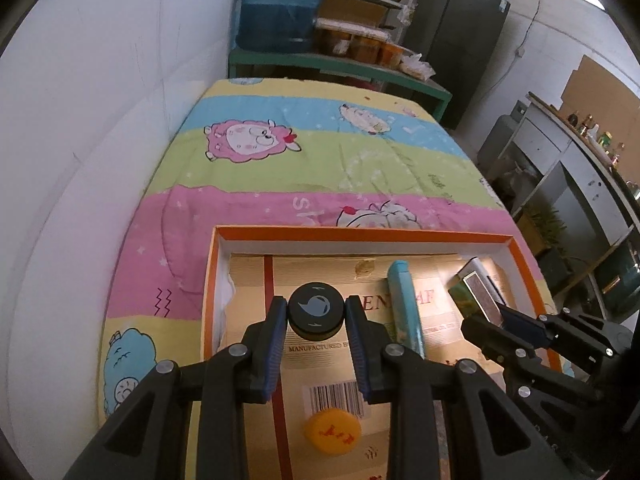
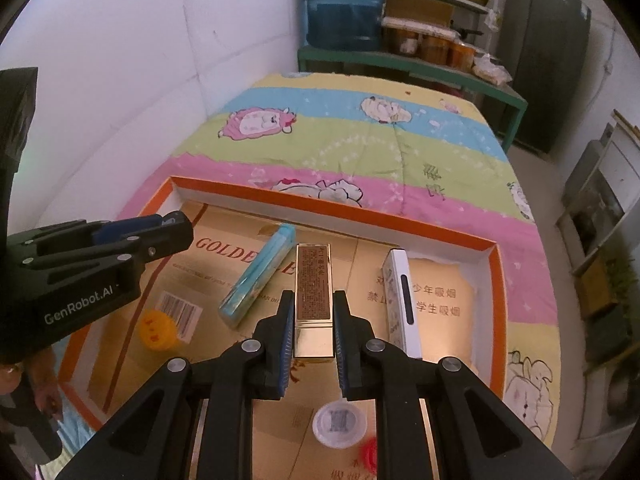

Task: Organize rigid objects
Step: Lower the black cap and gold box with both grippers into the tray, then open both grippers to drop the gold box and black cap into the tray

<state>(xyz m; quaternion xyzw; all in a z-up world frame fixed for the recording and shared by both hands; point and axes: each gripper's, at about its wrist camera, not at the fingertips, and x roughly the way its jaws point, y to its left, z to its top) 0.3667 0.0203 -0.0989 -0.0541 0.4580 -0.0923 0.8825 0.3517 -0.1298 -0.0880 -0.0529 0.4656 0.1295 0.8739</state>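
My left gripper (image 1: 316, 316) is shut on a round black cap (image 1: 316, 312) with a pale swirl mark, held above the cardboard floor of the orange-rimmed box (image 1: 360, 236). My right gripper (image 2: 313, 308) is shut on a narrow gold box (image 2: 314, 292) with a brown label, also over the orange-rimmed box (image 2: 336, 204). The right gripper (image 1: 500, 320) shows at the right of the left wrist view, the left gripper (image 2: 176, 224) at the left of the right wrist view. Inside the box lie a teal slim box (image 1: 404, 300) (image 2: 260, 272), a yellow cap (image 1: 332, 432) (image 2: 156, 328) and a white slim box (image 2: 400, 300).
The box sits on a bed with a striped cartoon-sheep cover (image 1: 304, 160). A white round lid (image 2: 339, 424) and a red item (image 2: 370, 456) lie near the box's front. A white wall (image 1: 100, 100) runs along the left; a green bench with a water jug (image 1: 280, 4) stands beyond the bed.
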